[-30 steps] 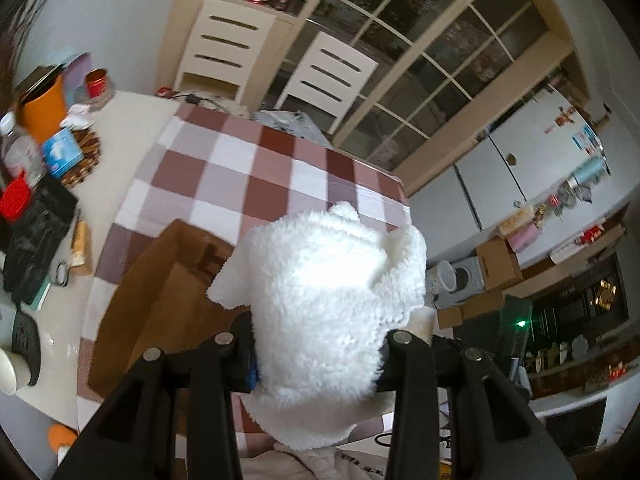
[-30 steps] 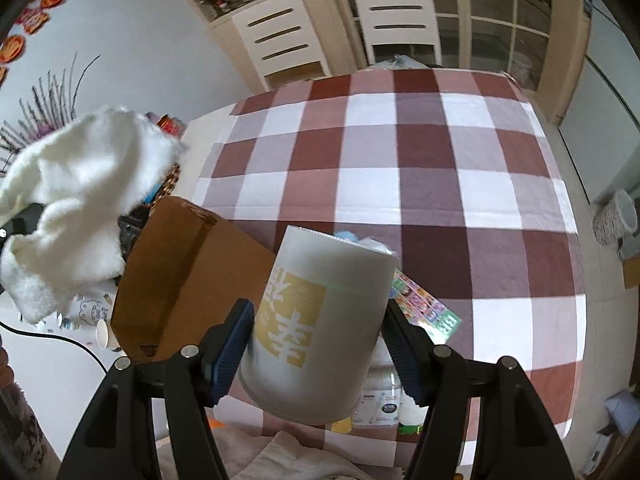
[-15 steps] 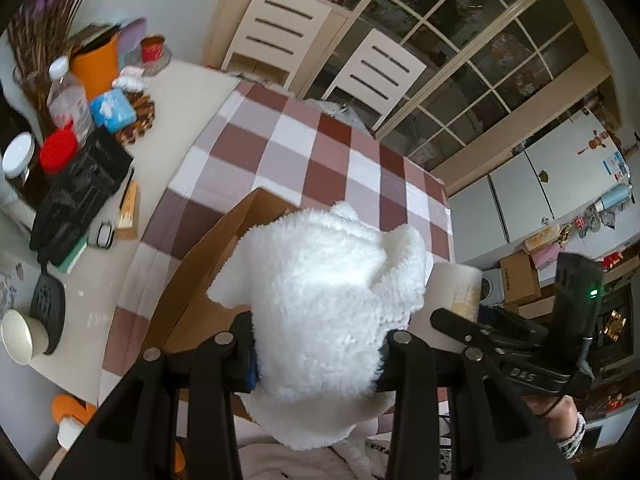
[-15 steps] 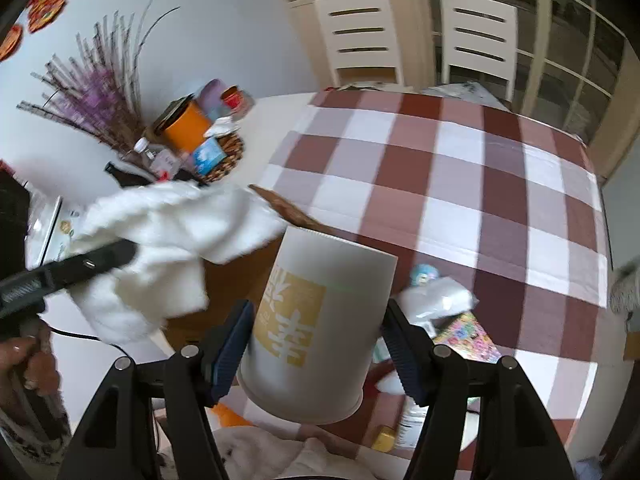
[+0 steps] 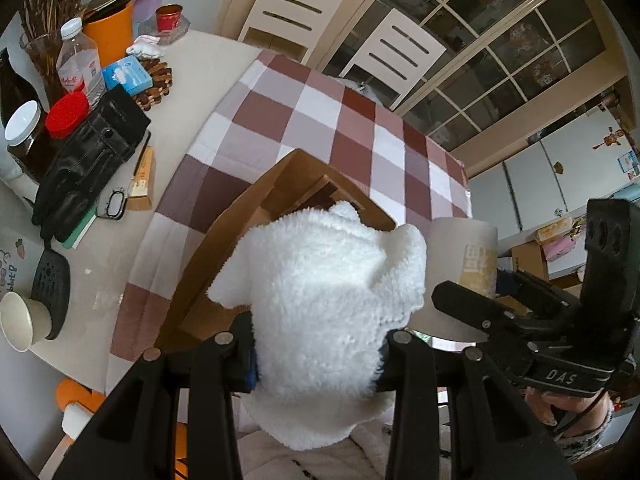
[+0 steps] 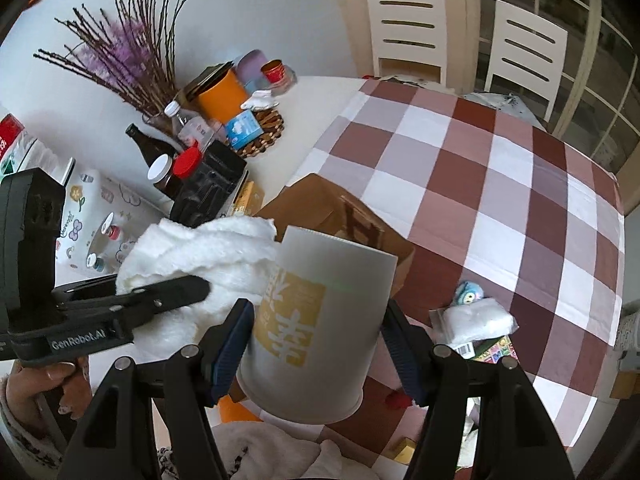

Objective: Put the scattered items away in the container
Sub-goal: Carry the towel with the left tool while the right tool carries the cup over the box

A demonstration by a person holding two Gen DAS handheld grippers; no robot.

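Over the open cardboard box (image 5: 280, 216) on the checked tabletop (image 5: 360, 120), both loads have drawn together within the last second. At left, the left claw (image 5: 316, 356) stays clamped on a white fleece cloth (image 5: 328, 296), now lower above the box's mouth. Beside it, the right claw (image 6: 316, 344) grips a paper cup (image 6: 320, 320), swung in from the box's right; both drops look imminent.

Cardboard box (image 5: 224, 248): interior mostly hidden behind white fluffy cloth (image 5: 324, 300). Left gripper (image 5: 316, 356) pads buried in the pile. Paper cup (image 6: 316, 320) base hidden by right gripper (image 6: 316, 344); covers box's near corner. Colourful packet (image 6: 494, 350) partly under white bag (image 6: 480, 320), print unreadable
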